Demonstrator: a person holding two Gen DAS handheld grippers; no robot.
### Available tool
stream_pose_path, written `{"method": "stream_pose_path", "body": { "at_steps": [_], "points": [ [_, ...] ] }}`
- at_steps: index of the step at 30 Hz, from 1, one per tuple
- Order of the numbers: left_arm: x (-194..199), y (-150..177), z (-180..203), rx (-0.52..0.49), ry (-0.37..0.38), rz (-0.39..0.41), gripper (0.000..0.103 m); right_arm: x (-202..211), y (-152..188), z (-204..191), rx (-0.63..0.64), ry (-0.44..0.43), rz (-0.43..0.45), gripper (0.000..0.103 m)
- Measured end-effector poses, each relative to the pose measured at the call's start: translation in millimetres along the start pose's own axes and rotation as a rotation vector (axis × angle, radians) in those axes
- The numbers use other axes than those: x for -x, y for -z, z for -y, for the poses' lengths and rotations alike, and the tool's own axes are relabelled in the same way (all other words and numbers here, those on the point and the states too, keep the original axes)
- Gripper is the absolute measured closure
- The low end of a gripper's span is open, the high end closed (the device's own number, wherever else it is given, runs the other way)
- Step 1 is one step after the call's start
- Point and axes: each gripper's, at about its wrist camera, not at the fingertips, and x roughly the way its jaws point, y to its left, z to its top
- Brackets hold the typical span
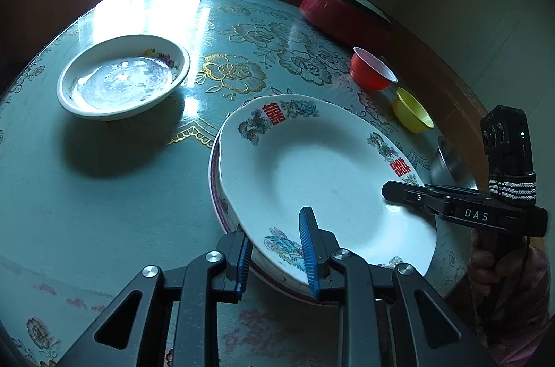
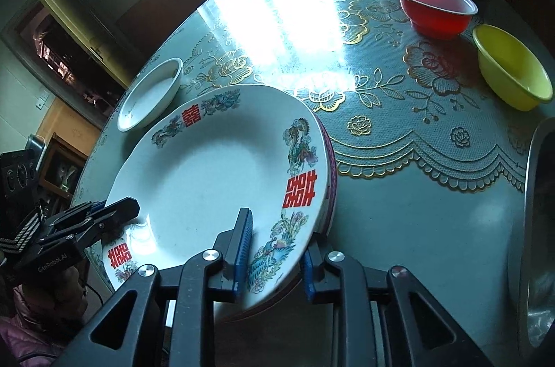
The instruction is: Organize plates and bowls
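Note:
A white plate with red characters [image 1: 322, 172] [image 2: 215, 172] lies stacked on a pink-rimmed plate [image 1: 216, 193] [image 2: 332, 172] on the table [image 1: 104, 211]. My left gripper [image 1: 277, 259] is shut on the near rim of the stack, one blue pad on top and one underneath; it also shows at the left of the right wrist view [image 2: 128, 207]. My right gripper [image 2: 275, 259] straddles the opposite rim of the stack, its pads on either side without a clear squeeze; its tip reaches over the plate [image 1: 390, 191] from the right. A deep floral dish [image 1: 121, 79] [image 2: 152, 96] sits apart.
A red bowl [image 1: 373, 68] [image 2: 435, 6], a yellow bowl [image 1: 412, 110] [image 2: 513, 68] and a steel bowl [image 1: 447, 162] [image 2: 534, 228] line the table's right edge. A red lidded pot [image 1: 340, 9] stands behind them. A hand and pink sleeve [image 1: 513, 280] hold the right gripper.

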Motion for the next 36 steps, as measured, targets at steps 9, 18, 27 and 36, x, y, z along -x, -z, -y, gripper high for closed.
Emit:
{"method": "stream_pose_path", "body": {
  "at_steps": [9, 18, 27, 36],
  "points": [
    [5.9, 0.3, 1.6, -0.023, -0.006, -0.004, 0.075, -2.9, -2.8, -3.1, 0.034, 0.021, -0.008, 0.075],
    [8.2, 1.4, 6.4, -0.042, -0.016, -0.003, 0.074, 5.6, -6.8, 3.2, 0.027, 0.030, 0.005, 0.077],
    [10.9, 5.4, 8.9, -0.051, 0.006, -0.014, 0.072, 13.7, -5.2, -1.0, 0.077, 0.066, 0.021, 0.077],
    [8.1, 8.7, 13.9, -0.075, -0.009, -0.025, 0.071, 21.5, -15.7, -7.0, 0.131, 0.145, 0.072, 0.077]
  ]
}}
